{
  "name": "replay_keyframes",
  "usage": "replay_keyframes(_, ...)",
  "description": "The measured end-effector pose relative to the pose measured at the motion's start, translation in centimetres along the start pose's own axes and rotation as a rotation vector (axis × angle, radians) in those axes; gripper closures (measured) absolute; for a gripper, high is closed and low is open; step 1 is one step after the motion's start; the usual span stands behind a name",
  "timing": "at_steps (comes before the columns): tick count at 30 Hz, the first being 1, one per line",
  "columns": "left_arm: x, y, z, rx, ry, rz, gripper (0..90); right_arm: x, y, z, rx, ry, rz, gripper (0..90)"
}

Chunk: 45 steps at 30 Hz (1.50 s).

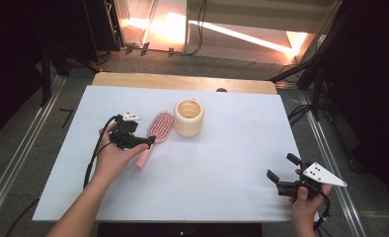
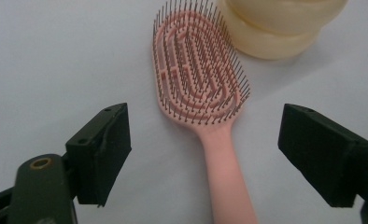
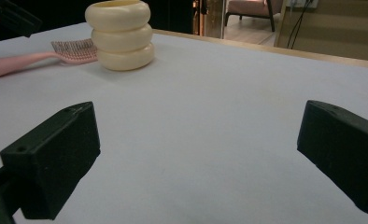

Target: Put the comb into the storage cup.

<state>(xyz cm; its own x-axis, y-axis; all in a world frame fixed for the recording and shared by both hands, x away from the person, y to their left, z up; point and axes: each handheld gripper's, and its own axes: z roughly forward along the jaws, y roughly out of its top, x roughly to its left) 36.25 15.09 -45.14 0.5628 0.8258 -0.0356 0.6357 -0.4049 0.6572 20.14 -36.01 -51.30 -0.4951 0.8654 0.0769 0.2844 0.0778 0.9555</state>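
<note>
A pink hairbrush (image 1: 159, 129) lies bristles up on the white table cover (image 1: 222, 163), its handle pointing toward the person. Just right of its head stands a cream ribbed cup (image 1: 188, 117). My left gripper (image 1: 145, 142) hovers over the brush's handle. In the left gripper view the brush (image 2: 198, 74) runs up the middle, and my left gripper (image 2: 205, 126) is open with a jaw on either side of the handle, touching nothing; the cup (image 2: 275, 28) is at the top. My right gripper (image 1: 280, 166) stands open and empty near the table's right front corner; its own view shows the gripper (image 3: 198, 126) facing the cup (image 3: 121, 35) and brush (image 3: 74, 50).
A strip of the wooden tabletop (image 1: 182, 81) shows beyond the white cover. Dark floor, metal rails (image 1: 15, 163) and cables (image 1: 301, 113) surround the table. A wide bare stretch of cover lies between the two grippers.
</note>
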Motion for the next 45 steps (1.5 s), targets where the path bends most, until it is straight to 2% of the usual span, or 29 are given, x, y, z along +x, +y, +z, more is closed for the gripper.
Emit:
replay_keyframes(3, -0.1, 0.2, 0.2, 0.027, 0.005, 0.0, 23.3, 0.0, 0.0, 0.0, 0.0, 0.0, 0.002, 0.0)
replay_keyframes(4, -0.4, 0.4, 0.5, 0.055, 0.023, 0.016, 24.0, 0.0, 0.0, 0.0, 0.0, 0.0, 0.003, 0.0)
replay_keyframes(5, -0.4, 0.4, 0.5, 0.055, 0.023, 0.016, 25.1, 0.0, 0.0, 0.0, 0.0, 0.0, 0.003, 0.0)
replay_keyframes(6, -0.7, 0.5, 0.8, 0.073, 0.05, 0.026, 26.9, 0.0, 0.0, 0.0, 0.0, -0.001, 0.003, 0.0)
replay_keyframes(7, -0.7, 0.5, 0.8, 0.073, 0.05, 0.026, 26.9, 0.0, 0.0, 0.0, 0.0, -0.001, 0.003, 0.0)
replay_keyframes(8, -0.8, 0.6, 1.1, 0.104, 0.05, 0.026, 27.1, 0.0, 0.0, 0.0, -0.001, -0.001, 0.003, 0.0)
replay_keyframes(12, -0.8, 0.7, 1.5, 0.14, 0.038, 0.021, 32.9, 0.0, 0.0, 0.1, -0.001, -0.001, 0.003, 0.0)
replay_keyframes(13, -0.9, 0.7, 1.8, 0.164, 0.042, 0.029, 33.7, 0.0, 0.0, 0.1, -0.001, -0.003, 0.002, 0.0)
replay_keyframes(22, -1.1, 1.1, 2.7, 0.229, 0.03, 0.019, 46.9, -0.1, 0.0, 0.1, 0.002, -0.005, 0.01, 0.0)
replay_keyframes(23, -1.2, 1.3, 2.8, 0.239, 0.013, 0.011, 48.3, -0.1, 0.0, 0.1, 0.002, -0.005, 0.01, 0.0)
replay_keyframes(27, -1.3, 1.5, 3.2, 0.262, 0.0, -0.018, 52.5, -0.1, 0.0, 0.1, 0.0, -0.006, 0.013, 0.0)
replay_keyframes(32, -1.6, 1.6, 3.6, 0.295, 0.047, -0.021, 58.0, -0.1, 0.0, 0.1, 0.001, -0.01, 0.011, 0.0)
replay_keyframes(37, -1.7, 1.6, 3.9, 0.324, 0.058, -0.038, 58.4, -0.1, 0.0, 0.1, 0.002, -0.01, 0.01, 0.0)
replay_keyframes(38, -1.9, 1.4, 4.4, 0.352, 0.074, -0.033, 59.5, -0.1, 0.0, 0.2, 0.002, -0.009, 0.008, 0.0)
replay_keyframes(45, -2.3, 1.5, 4.6, 0.359, 0.109, -0.041, 61.3, -0.1, 0.0, 0.2, 0.002, -0.012, 0.009, 0.0)
